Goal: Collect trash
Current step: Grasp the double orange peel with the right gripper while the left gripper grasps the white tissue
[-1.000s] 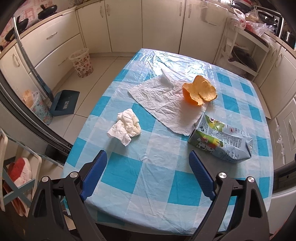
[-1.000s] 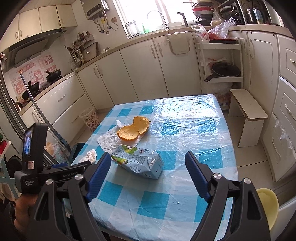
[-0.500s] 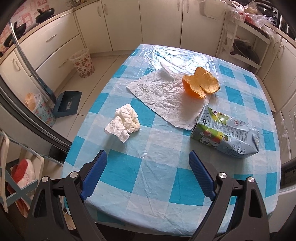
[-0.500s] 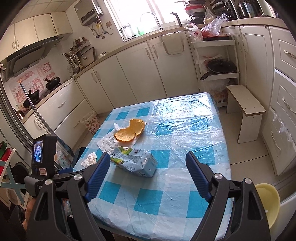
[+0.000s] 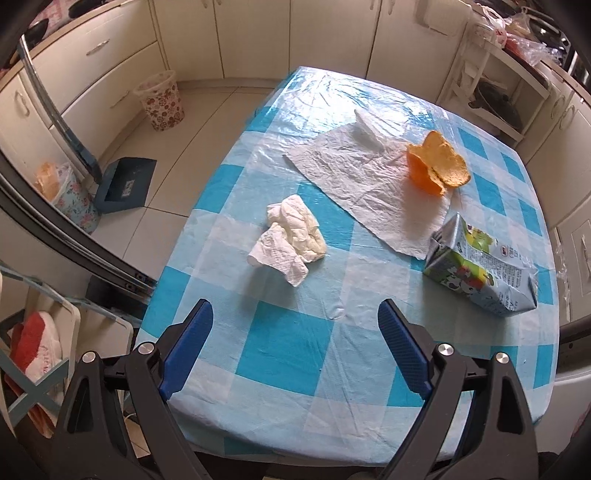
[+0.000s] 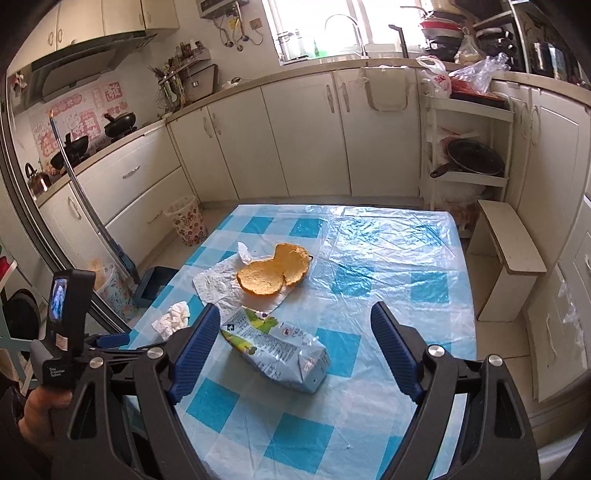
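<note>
No legible text anywhere.

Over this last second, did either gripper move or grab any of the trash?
Neither took hold of anything. The left gripper eased closer over the table; the right gripper pulled slightly back. Both stayed open. Crumpled tissue, orange peel and carton lay untouched.

Table (image 5: 303, 354) covered by a blue-and-white checked cloth under clear plastic. Cream cabinets (image 6: 306, 133) line the walls. Floral bin (image 5: 160, 101) stands on the tiled floor near the cabinets; blue dustpan (image 5: 123, 184) lies nearby on the floor. Open white shelf (image 6: 476, 147) holds a black pan (image 6: 472, 158). Small wooden stool (image 6: 506, 258) sits just beside the table. Two woks (image 6: 118, 122) and a kettle (image 6: 37, 179) occupy the counter. Tap (image 6: 345, 29) stands below the window.
</note>
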`<state>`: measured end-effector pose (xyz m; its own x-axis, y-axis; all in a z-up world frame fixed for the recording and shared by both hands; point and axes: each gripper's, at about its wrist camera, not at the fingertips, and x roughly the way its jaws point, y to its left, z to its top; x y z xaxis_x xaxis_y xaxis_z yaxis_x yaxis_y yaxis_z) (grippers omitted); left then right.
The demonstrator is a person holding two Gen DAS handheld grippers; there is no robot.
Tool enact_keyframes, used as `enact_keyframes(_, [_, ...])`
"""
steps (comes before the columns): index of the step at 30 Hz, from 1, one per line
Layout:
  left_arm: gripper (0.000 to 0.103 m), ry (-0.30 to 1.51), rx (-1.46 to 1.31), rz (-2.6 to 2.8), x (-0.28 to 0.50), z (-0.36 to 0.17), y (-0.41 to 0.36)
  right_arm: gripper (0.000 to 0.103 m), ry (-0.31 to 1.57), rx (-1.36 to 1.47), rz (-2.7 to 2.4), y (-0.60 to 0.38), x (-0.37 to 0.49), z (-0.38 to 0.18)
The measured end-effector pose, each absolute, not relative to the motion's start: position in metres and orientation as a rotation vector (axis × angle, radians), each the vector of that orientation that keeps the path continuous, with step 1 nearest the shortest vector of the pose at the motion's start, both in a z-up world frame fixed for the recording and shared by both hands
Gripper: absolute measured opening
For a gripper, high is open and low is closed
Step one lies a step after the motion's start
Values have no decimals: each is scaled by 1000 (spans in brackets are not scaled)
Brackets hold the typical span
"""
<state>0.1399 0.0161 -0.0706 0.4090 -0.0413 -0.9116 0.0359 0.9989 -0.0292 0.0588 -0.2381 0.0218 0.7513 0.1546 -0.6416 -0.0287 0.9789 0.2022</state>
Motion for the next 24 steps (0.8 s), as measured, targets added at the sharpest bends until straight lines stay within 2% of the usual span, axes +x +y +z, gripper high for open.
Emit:
enact_keyframes(9, [87,1195,-27,-114,158,-80,18,80,915,123,120,-237,182,-34])
enact_keyframes(16, [87,1219,4,-111,178,-90,10,80,1036,158,172,-232,229,-79])
enact_keyframes(17, [87,1224,5,-110,180,-92,10,74,1051,172,192,-231,232,-81])
enact_keyframes(19, [87,1233,13,-113,183,-97,6,71,1051,188,209,-231,235,-79])
enact_keyframes(20, [87,1235,24,-114,184,-99,4,67,1054,187,211,-231,237,-79])
enact_keyframes(22, [87,1240,47,-111,186,-103,0,51,1073,214,227,-232,240,-84])
enact_keyframes(24, [87,1240,48,-112,187,-106,-1,22,1097,235,247,-231,239,-88])
